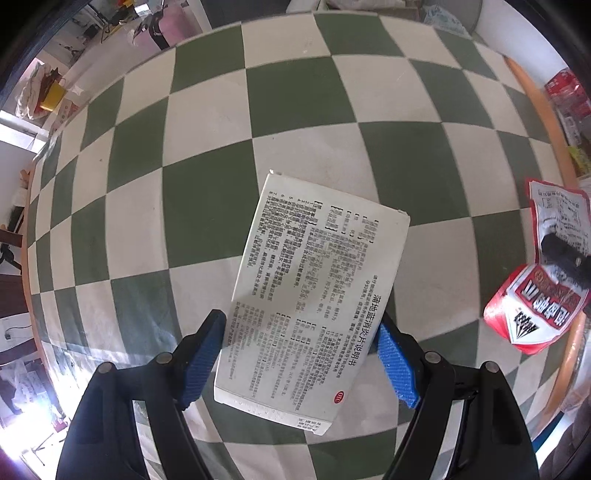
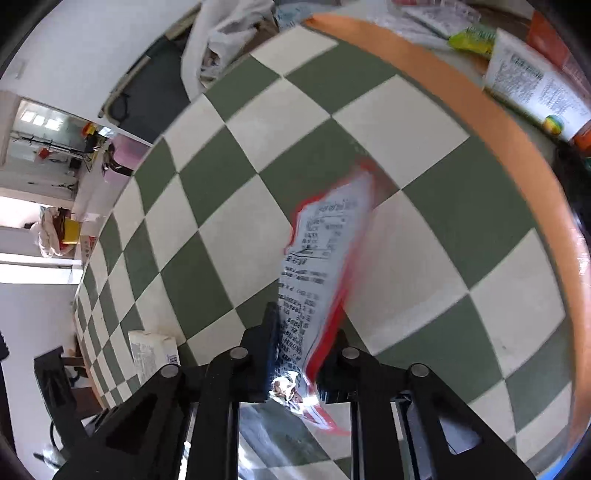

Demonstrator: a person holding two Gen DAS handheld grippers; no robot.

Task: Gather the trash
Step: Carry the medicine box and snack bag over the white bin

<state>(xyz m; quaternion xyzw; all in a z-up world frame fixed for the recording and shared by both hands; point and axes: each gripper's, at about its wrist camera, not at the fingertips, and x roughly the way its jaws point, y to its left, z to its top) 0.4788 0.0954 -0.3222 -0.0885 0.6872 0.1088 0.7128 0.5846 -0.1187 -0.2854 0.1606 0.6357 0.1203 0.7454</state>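
Note:
A white medicine box (image 1: 314,295) printed with black text lies on the green-and-white checked tablecloth (image 1: 207,155). My left gripper (image 1: 301,341) is open, its blue pads on either side of the box's near end. My right gripper (image 2: 304,334) is shut on a red-and-white snack wrapper (image 2: 321,266) and holds it above the cloth. The wrapper with the right gripper's dark finger also shows in the left wrist view (image 1: 543,273) at the right edge. The white box shows small in the right wrist view (image 2: 153,352) at lower left.
The round table has an orange wooden rim (image 2: 480,107). Beyond the rim lie packets and boxes (image 2: 532,81), and a red package (image 1: 565,96). A white bag (image 2: 221,33) sits past the far edge. Room furniture shows at the left.

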